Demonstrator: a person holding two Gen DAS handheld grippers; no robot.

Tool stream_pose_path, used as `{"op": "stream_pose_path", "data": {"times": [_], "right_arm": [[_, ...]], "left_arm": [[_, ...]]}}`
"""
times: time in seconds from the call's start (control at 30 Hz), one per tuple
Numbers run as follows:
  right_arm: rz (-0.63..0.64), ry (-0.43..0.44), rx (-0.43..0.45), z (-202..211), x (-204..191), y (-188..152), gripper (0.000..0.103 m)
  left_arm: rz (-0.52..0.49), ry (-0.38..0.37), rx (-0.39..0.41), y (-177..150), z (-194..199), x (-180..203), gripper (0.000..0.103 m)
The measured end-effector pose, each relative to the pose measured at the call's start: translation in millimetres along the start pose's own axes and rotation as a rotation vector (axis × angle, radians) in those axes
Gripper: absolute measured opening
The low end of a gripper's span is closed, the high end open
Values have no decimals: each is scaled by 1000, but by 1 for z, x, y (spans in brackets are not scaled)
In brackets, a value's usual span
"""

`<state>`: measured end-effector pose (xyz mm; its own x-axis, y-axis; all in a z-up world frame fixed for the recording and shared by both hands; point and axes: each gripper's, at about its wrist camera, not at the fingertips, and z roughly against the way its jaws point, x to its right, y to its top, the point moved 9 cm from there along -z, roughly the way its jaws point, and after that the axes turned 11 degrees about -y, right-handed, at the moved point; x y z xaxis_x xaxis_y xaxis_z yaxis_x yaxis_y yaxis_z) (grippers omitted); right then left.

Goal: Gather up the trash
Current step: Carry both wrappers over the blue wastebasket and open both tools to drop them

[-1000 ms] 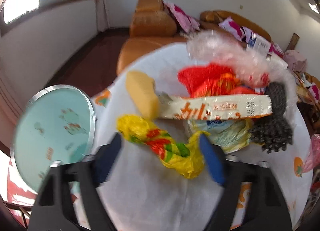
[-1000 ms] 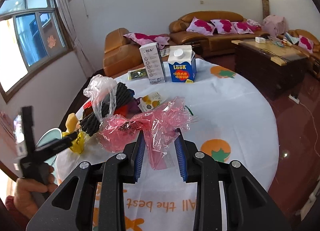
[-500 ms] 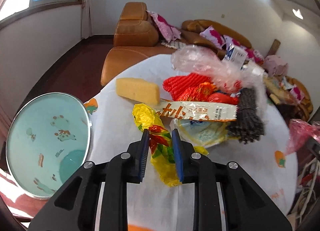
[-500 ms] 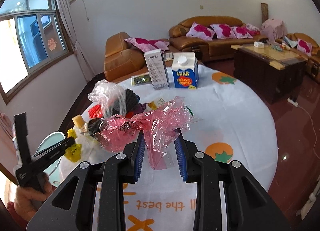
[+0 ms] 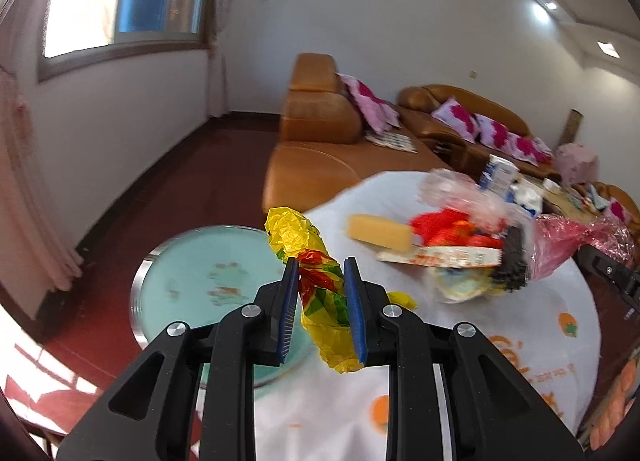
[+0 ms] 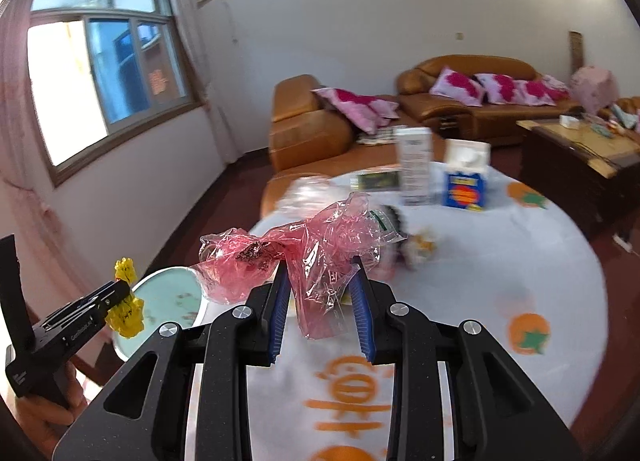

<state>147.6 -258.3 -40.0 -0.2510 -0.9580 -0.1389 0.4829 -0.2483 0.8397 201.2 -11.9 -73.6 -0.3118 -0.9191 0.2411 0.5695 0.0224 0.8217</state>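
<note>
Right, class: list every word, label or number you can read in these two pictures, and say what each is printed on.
Nothing reads clearly.
Blue carton: label blurred.
White box: print blurred.
Snack packet: orange characters, blurred.
Tablecloth: large orange lettering, not legible.

Near and right tabletop (image 6: 500, 261) lies open; a litter heap (image 5: 452, 245) blocks the left side, two cartons (image 6: 440, 177) the far edge.
</note>
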Motion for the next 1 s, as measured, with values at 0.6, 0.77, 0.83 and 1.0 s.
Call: {"op": "stream_pose_path", "data": {"times": [0.6, 0.77, 0.83, 1.0], "right_arm": [[224, 138, -80, -53, -163, -31, 30], [253, 147, -130, -72, -180, -44, 30], [268, 151, -150, -80, -186, -49, 30], [305, 164, -195, -97, -201, -61, 31]], "left_arm": [[89, 143, -44, -20, 8, -109, 23], [97, 137, -89, -31, -8, -122, 23], [105, 132, -105, -36, -14, -124, 23], [108, 123, -142, -46, -29, -124, 23]]}}
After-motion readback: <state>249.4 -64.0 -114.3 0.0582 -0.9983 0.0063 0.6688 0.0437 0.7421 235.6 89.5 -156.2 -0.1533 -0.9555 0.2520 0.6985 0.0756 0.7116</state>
